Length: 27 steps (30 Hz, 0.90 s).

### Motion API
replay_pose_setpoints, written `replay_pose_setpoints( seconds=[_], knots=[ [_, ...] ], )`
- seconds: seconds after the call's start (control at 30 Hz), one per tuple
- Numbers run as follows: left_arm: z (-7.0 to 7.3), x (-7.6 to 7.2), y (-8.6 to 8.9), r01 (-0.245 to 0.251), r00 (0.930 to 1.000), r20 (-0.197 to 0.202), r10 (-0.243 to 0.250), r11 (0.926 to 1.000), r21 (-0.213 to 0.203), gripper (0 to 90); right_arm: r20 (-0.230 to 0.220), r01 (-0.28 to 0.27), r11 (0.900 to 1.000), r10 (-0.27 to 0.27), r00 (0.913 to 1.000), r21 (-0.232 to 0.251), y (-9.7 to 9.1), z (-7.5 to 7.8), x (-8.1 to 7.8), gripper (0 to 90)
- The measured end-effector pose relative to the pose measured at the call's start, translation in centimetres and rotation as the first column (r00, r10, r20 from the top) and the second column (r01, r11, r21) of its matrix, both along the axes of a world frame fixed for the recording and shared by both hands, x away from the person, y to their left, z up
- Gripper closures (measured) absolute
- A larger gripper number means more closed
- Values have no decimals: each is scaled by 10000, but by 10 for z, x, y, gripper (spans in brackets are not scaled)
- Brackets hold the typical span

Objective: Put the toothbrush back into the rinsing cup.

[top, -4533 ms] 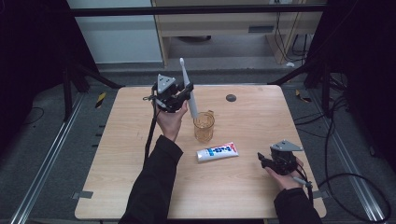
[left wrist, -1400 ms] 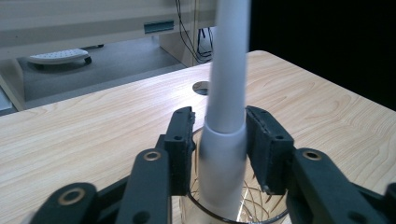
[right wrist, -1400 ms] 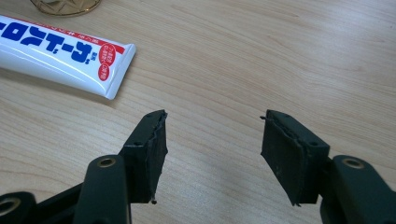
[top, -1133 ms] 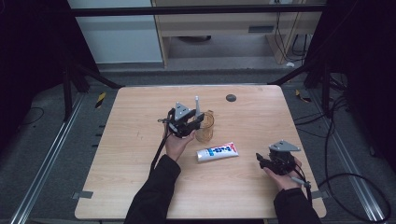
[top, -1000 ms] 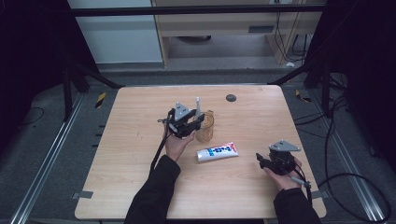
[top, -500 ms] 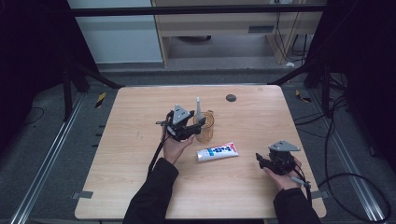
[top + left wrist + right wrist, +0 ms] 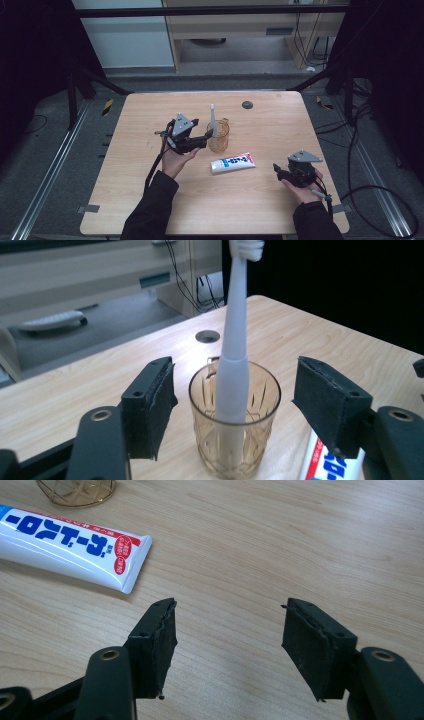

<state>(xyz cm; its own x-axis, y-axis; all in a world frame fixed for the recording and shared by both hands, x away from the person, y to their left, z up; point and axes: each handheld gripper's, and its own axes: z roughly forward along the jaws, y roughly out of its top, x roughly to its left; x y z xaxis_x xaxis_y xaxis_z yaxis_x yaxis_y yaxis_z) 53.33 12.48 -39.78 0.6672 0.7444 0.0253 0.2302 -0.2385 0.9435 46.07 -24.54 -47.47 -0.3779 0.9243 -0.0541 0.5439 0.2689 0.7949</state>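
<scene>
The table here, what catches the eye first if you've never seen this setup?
Probably the white toothbrush standing upright in an amber glass near the middle of the wooden table, with the left gripper just opened, its jaws apart either side of the glass. A toothpaste tube lies flat nearby, and the right gripper rests open by the right edge.

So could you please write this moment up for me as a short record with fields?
Surface: light wooden table
Cup: amber ribbed glass tumbler, upright
Brush: white plastic toothbrush standing in tumbler, bristles up
Tube: white toothpaste tube with blue lettering, lying flat beside tumbler
Left gripper: jaws have just been opening; either side of tumbler, pads apart from the glass
Right gripper: open, nothing between jaws, near the tube's crimped end
</scene>
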Motion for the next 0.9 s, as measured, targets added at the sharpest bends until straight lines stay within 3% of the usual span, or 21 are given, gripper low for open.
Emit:
replay_pose_setpoints(
  seconds=[0.07,0.23,0.4,0.53,0.63,0.9],
  knots=[
    [2,-1,7,-39,9997,-260,42,9999,144,312,68,-18,10000,18,10000,-2,-1,0,0,384],
    [2,-10,26,-311,9982,-486,352,9960,832,302,115,-10,10000,9,9999,94,-3,3,0,400],
    [-2,-23,51,-701,9935,-822,789,9920,1047,302,145,-62,9999,60,9999,131,-2,4,0,417],
    [-6,-36,72,-1205,9861,-1000,1327,9855,1196,303,145,-186,9996,184,9997,194,0,5,1,432],
    [-11,-44,85,-1396,9816,-1085,1574,9779,1555,303,147,-225,9994,221,9996,254,3,7,2,441],
    [-26,-73,116,-2006,9618,-1535,2268,9650,1690,310,159,-501,9975,494,9987,497,13,14,3,469]
  ],
)
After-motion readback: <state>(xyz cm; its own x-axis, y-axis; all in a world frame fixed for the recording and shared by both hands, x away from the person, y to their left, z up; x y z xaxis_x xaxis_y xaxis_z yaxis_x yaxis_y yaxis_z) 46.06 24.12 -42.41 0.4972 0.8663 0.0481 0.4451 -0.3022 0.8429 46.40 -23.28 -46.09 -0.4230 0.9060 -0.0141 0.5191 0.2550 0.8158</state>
